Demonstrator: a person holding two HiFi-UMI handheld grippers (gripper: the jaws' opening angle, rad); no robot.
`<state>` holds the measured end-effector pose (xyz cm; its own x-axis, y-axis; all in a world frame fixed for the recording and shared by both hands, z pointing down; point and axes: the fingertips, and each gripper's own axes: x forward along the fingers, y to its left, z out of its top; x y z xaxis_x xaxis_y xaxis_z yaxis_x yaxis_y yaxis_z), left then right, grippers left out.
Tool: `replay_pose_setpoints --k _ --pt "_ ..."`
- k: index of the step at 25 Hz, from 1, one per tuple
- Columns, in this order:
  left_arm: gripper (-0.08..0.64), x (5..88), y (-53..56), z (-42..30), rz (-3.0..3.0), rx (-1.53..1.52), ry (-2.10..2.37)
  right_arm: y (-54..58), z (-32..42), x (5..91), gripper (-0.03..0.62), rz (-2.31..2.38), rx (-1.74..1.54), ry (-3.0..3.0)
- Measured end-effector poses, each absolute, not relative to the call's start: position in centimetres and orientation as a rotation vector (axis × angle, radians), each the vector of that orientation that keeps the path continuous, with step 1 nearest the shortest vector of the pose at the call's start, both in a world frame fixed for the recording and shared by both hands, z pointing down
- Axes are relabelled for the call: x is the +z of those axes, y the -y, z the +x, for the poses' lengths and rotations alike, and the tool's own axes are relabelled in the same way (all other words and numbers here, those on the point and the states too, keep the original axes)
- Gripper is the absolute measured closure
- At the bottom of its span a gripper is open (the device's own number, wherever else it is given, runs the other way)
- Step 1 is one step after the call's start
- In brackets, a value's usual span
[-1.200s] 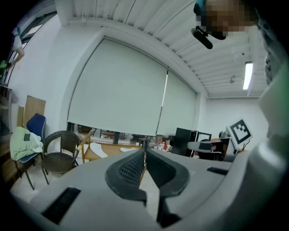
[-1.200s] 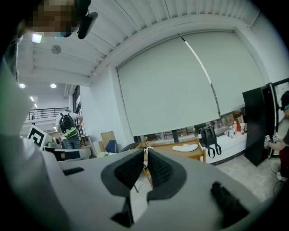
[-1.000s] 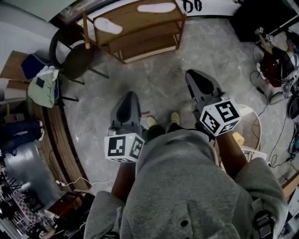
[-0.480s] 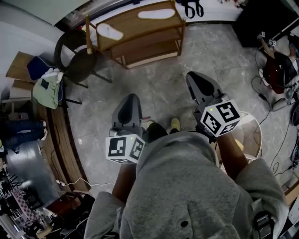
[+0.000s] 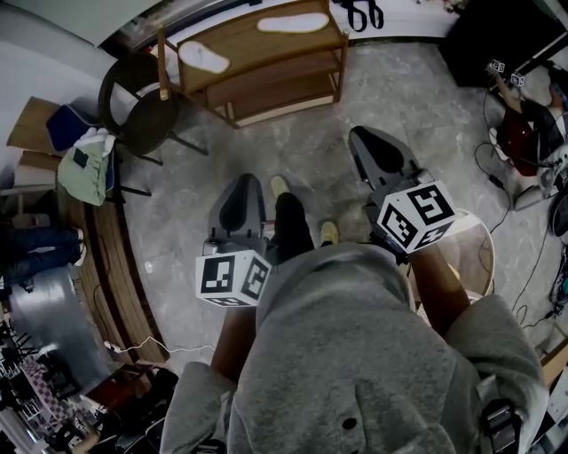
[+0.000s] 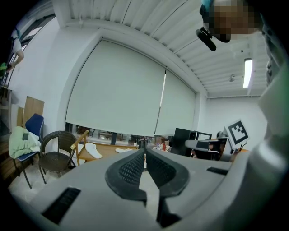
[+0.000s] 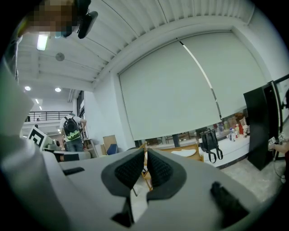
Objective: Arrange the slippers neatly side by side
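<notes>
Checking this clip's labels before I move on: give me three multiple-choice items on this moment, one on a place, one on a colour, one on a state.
1. On the wooden rack, the slippers lie: A on the lowest shelf; B on the top; C on the middle shelf.
2. The slippers are: A black; B red; C white.
3. The left claw and right claw are: A shut and empty; B wide open; C each shut on a slipper.

Answers: 1 B, the head view shows both on the top board, set apart; 2 C, both look white against the brown wood; 3 A, each gripper view shows its pads together with nothing between them.
</notes>
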<state>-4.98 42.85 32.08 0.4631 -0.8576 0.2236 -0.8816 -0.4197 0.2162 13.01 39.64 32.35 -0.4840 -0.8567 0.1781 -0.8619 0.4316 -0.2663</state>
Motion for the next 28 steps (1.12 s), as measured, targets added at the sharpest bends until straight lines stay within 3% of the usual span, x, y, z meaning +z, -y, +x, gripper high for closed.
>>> replay_pose_setpoints --k 28 --pt "0.535 35.0 -26.2 -9.4 2.344 0.117 1.437 -23.4 6.5 35.1 0.554 1.477 0.551 2.605"
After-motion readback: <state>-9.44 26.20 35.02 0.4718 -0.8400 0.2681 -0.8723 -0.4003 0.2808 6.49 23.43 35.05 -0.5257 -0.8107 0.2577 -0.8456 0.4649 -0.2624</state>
